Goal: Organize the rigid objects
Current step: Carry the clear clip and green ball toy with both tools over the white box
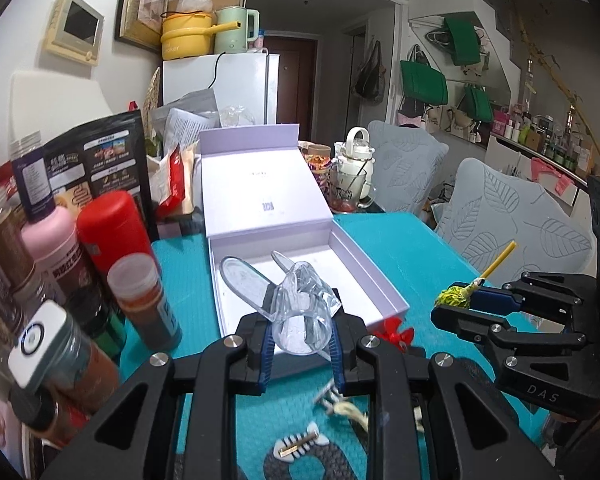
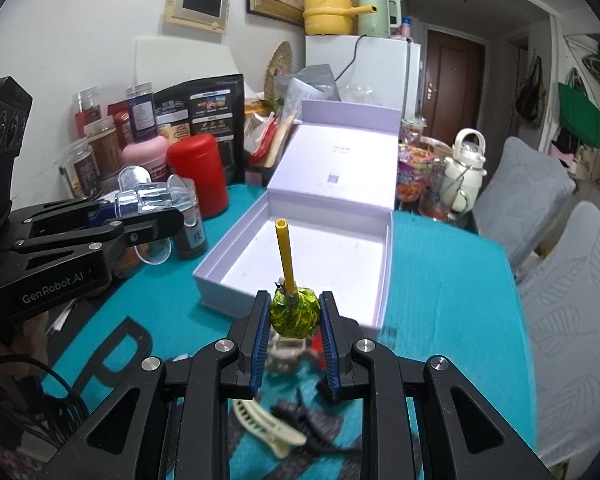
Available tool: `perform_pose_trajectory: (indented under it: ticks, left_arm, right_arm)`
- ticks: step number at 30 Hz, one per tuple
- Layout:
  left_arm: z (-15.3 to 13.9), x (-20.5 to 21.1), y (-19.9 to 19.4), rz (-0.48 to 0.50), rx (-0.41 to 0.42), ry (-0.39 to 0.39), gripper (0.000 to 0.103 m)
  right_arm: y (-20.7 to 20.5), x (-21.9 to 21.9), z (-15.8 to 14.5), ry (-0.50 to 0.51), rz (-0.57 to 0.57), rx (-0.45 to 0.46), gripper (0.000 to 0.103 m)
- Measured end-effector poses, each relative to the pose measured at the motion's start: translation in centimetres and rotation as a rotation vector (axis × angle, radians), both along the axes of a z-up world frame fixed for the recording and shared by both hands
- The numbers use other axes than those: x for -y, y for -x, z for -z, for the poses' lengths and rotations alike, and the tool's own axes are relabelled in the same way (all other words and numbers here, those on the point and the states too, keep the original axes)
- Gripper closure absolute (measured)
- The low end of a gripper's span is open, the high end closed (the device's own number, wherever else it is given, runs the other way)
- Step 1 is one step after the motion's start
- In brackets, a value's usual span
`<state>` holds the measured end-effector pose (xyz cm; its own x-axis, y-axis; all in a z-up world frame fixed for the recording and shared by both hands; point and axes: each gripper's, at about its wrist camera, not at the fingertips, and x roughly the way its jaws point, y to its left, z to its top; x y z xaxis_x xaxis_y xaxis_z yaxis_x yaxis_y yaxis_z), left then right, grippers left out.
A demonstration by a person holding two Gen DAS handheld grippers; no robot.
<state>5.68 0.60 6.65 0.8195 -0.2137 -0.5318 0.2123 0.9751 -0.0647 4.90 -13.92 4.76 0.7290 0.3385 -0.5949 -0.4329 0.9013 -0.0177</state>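
My left gripper (image 1: 302, 334) is shut on a clear plastic hair clip (image 1: 288, 300), held above the near edge of an open lilac box (image 1: 316, 280); it also shows in the right wrist view (image 2: 152, 200). My right gripper (image 2: 294, 316) is shut on a green-wrapped lollipop (image 2: 293, 312) with a yellow stick pointing up, just in front of the box (image 2: 320, 248). The lollipop also shows in the left wrist view (image 1: 458, 296). The box looks empty inside.
On the teal cloth (image 1: 400, 248) lie a fishbone clip (image 1: 298, 442), a red pinwheel piece (image 1: 396, 332), a cream claw clip (image 2: 268, 426) and a dark clip (image 2: 308, 420). Jars and a red canister (image 2: 198, 174) crowd the left. Two grey chairs (image 2: 560, 260) stand at the right.
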Motion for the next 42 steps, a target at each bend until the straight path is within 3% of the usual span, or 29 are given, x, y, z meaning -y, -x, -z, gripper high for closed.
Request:
perform_pose_trajectory:
  ticks: [23,33,42]
  left_arm:
    - [-1.5,0.9,-11.3,0.002,0.042,-0.022,0.08]
    - [-1.3,0.6,-16.2,-0.054,0.051,-0.019,0.08]
    - [1.5,-0.2,-19.5,-0.079,-0.036,-0.058,0.08]
  right_arm:
    - [-10.6,-0.7,-3.7,-0.007,-0.01,0.073,0.079]
    - [-15.8,-1.4,-2.7,-0.043,-0.008,0.051,0.079]
    - [-19.4,-1.6,-1.0,-0.037,0.002,0.025,0.079]
